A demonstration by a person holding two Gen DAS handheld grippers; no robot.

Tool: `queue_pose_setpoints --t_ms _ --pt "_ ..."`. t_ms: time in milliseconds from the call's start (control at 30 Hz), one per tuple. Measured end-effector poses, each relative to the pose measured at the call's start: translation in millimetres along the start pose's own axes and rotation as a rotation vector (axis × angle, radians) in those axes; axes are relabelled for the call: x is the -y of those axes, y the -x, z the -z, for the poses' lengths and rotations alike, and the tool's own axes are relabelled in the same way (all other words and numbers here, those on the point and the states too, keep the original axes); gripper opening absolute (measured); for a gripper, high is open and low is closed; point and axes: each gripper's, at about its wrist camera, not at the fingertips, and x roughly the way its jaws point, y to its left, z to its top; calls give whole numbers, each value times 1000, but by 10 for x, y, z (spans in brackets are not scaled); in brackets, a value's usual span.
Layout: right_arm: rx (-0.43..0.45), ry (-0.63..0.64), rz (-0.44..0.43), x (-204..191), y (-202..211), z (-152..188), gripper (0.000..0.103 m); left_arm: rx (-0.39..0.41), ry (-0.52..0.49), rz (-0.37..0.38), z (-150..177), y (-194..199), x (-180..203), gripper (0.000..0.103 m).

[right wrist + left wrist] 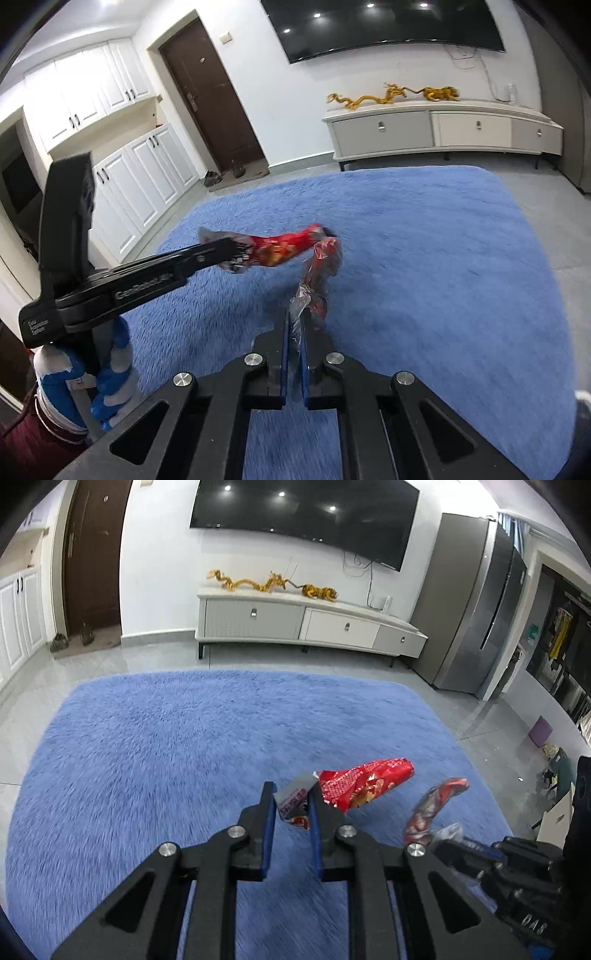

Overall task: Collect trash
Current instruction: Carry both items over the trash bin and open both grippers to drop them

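My left gripper [291, 794] is shut on the grey end of a red snack bag [365, 781] and holds it above the blue rug [166, 746]. The bag also shows in the right wrist view [284, 247], held by the left gripper [229, 253]. My right gripper [294, 317] is shut on a crumpled red and clear plastic wrapper [319, 273], also above the rug [424, 258]. In the left wrist view that wrapper [432, 805] hangs at the right, held by the right gripper [454, 834].
A white TV cabinet [310, 620] with golden dragon figures [258, 583] stands past the rug under a wall TV [303, 513]. A steel fridge [476, 602] is at the right, a brown door [92, 554] and white cupboards [140, 162] at the left.
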Motion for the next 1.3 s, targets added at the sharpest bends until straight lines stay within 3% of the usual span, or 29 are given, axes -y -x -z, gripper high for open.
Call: queue_pose_setpoints --t_ms 333,700,967,1300 --pt "84 -116 124 407 1040 532 5 31 -60 12 529 696 650 15" --pt "190 -199 216 678 1893 877 5 85 -204 29 780 1210 1483 15" --pt "254 -261 297 949 2386 1170 5 104 -331 78 813 1298 2196 15" --pt "272 -374 387 1569 2732 1456 5 67 -492 151 901 1042 3129 15"
